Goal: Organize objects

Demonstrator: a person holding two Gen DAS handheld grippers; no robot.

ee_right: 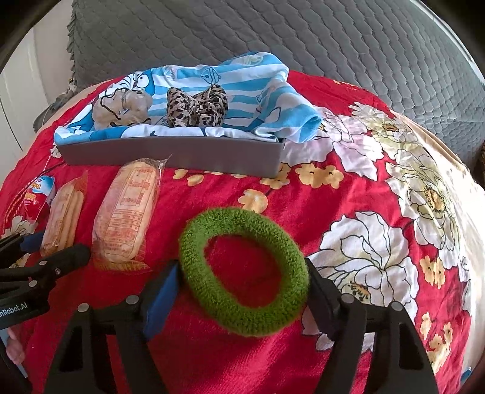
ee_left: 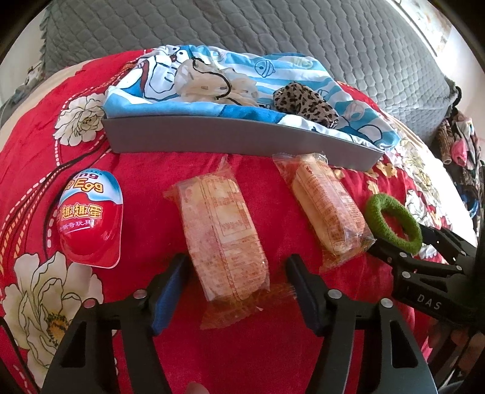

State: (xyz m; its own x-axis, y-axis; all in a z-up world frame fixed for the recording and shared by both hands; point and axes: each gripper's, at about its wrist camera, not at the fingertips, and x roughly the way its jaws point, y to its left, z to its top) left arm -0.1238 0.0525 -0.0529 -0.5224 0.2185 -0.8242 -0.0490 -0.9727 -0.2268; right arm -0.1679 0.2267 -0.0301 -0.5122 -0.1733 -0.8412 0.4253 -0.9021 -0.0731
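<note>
On the red floral bedspread (ee_left: 248,357), my left gripper (ee_left: 236,266) stands open astride the near end of a wrapped snack bar (ee_left: 224,239); a gap shows at the right finger. A second wrapped bar (ee_left: 330,206) lies to its right, and a red toy egg pack (ee_left: 91,218) to its left. My right gripper (ee_right: 242,269) is shut on a green scrunchie (ee_right: 242,272), with both pads touching the ring's sides. Behind stands a grey tray (ee_left: 242,142) lined with a blue cartoon cloth (ee_left: 288,69). The tray holds a leopard scrunchie (ee_right: 197,106) and a beige hair piece (ee_right: 133,106).
A grey quilted cover (ee_left: 272,27) spreads behind the tray. A heap of clothes (ee_left: 457,142) lies at the far right. The bedspread's white flower patch (ee_right: 379,242) to the right of the scrunchie carries nothing. A fingertip (ee_left: 195,388) shows at the bottom edge.
</note>
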